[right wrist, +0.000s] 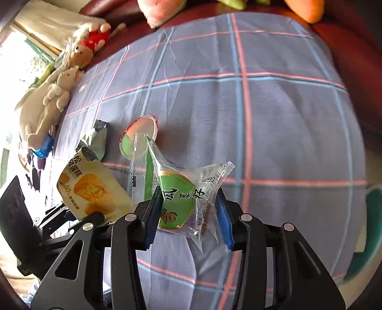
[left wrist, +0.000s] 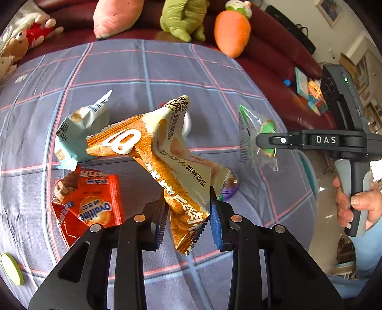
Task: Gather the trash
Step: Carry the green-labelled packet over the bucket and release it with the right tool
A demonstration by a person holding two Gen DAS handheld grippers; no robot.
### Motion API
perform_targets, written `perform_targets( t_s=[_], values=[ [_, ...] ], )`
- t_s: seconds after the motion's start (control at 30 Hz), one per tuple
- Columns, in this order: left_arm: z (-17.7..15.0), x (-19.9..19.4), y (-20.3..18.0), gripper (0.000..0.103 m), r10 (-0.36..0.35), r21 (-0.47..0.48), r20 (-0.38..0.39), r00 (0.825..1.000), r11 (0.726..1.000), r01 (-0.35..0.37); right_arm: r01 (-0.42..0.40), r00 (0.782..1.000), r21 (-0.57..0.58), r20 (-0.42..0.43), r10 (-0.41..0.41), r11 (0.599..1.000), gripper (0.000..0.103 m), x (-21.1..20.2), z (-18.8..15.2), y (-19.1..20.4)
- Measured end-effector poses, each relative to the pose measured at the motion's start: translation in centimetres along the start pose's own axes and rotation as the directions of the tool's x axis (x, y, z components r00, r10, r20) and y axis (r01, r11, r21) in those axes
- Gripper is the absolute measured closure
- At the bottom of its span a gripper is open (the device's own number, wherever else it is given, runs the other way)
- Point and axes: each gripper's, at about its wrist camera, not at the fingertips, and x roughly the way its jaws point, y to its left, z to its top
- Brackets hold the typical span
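Note:
My left gripper (left wrist: 188, 214) is shut on an orange and cream cake wrapper (left wrist: 157, 155) and holds it above the checked cloth (left wrist: 167, 64). My right gripper (right wrist: 188, 212) is shut on a clear wrapper with a green label (right wrist: 181, 198), also lifted; this wrapper shows in the left wrist view (left wrist: 257, 136), hanging from the right gripper (left wrist: 262, 140). On the cloth lie a pale blue wrapper (left wrist: 78, 128), a red Ovaltine wrapper (left wrist: 88, 202) and a round foil lid (right wrist: 139, 137). The orange wrapper also shows in the right wrist view (right wrist: 93, 188).
Plush toys, an orange carrot (left wrist: 231, 33), a pink cushion (left wrist: 112, 16) and a green toy (left wrist: 183, 19), lie on the dark red sofa (left wrist: 274, 59) behind. Teddy bears (right wrist: 47, 102) sit at the left. A green disc (left wrist: 12, 269) lies at the cloth's near left.

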Motion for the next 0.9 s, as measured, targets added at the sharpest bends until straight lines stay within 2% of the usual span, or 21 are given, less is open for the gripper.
perform_targets(
  t_s=[0.37,0.6,0.9],
  values=[
    [0.6,-0.2,-8.1,0.071,-0.075,0.117,0.002,0.997,0.990,0.074,-0.004,0.989,0.125,0.150,-0.015,0.992,0.060,-7.9,-5.1,-6.0],
    [1.1,2.3,-16.8,0.071,-0.146,0.272,-0.054,0.988,0.950,0.155,-0.015,0.958,0.264,0.280,-0.062,0.965,0.059,-14.2,-9.4,-12.6],
    [0.4,6.4,-26.1,0.071,-0.182,0.403,-0.147,0.972,0.886,0.227,-0.004,0.917,0.437,0.361,-0.171,0.900,0.059,-19.2,-15.5,-21.4]
  ],
)
